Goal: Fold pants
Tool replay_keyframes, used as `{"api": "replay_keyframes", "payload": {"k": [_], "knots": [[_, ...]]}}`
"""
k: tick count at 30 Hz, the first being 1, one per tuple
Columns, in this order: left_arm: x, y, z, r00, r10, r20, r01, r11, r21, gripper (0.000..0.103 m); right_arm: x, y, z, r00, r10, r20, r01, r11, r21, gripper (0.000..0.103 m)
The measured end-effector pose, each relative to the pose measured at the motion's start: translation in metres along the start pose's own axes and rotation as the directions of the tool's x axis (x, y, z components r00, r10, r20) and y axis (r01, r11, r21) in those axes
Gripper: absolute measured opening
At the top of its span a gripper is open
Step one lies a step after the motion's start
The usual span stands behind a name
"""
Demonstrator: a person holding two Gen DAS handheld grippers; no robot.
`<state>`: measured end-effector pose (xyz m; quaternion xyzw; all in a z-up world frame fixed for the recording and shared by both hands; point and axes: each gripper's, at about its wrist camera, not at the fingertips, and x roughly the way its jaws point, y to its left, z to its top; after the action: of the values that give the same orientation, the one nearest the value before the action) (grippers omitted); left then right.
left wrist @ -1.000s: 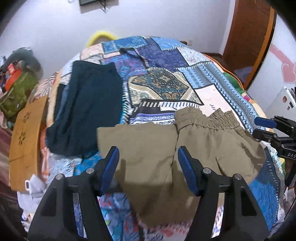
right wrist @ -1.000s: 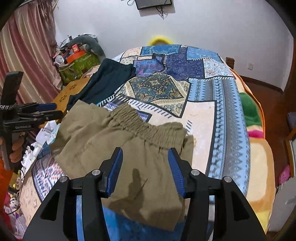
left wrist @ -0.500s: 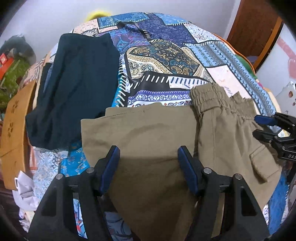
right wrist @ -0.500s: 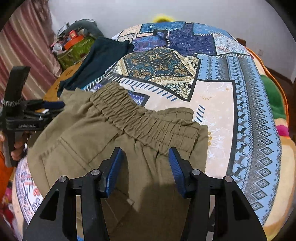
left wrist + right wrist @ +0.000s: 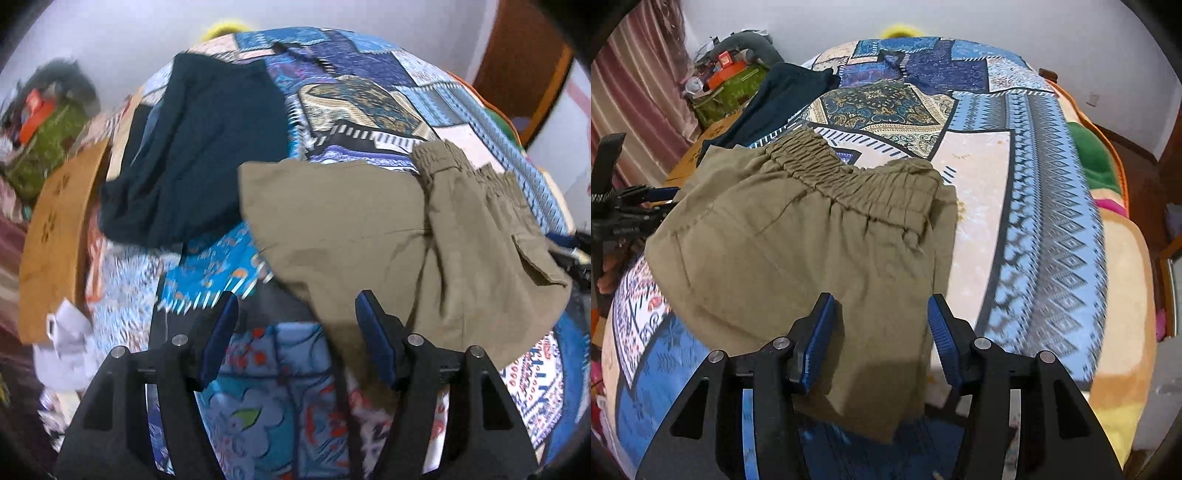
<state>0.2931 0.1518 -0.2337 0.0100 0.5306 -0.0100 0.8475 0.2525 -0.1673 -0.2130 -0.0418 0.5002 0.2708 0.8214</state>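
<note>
Lying crosswise, pants (image 5: 798, 251) waistband faces away.

No text, label, brand or number can be read in either view. In the right wrist view, at the left edge of the frame, the left gripper (image 5: 642, 192) carries a faint line of pale lettering on its black body, too small and blurred to make out. The orange box (image 5: 726, 61) among the clutter in the upper left has a pale patch on it, which cannot be read either.
</note>
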Motion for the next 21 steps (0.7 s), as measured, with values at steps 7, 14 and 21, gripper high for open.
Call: {"api": "replay_keyframes", "payload": {"k": [7, 14, 21], "knots": [[-0.010, 0.011, -0.004, 1.000, -0.019, -0.009, 0.018, 0.999, -0.047, 0.067, -0.010, -0.004, -0.005, 1.000, -0.004, -0.001, 0.004, 0.999, 0.034, 0.049], [-0.018, 0.004, 0.008, 0.995, -0.100, 0.015, 0.101, 0.992, -0.070, 0.067, -0.016, -0.009, 0.007, 0.999, -0.027, 0.041, 0.025, 0.998, 0.049, 0.062], [0.012, -0.009, 0.021, 0.988, -0.149, -0.046, 0.145, 0.986, -0.085, 0.065, 0.008, -0.020, 0.019, 1.000, 0.004, 0.020, -0.006, 0.994, 0.111, 0.064]]}}
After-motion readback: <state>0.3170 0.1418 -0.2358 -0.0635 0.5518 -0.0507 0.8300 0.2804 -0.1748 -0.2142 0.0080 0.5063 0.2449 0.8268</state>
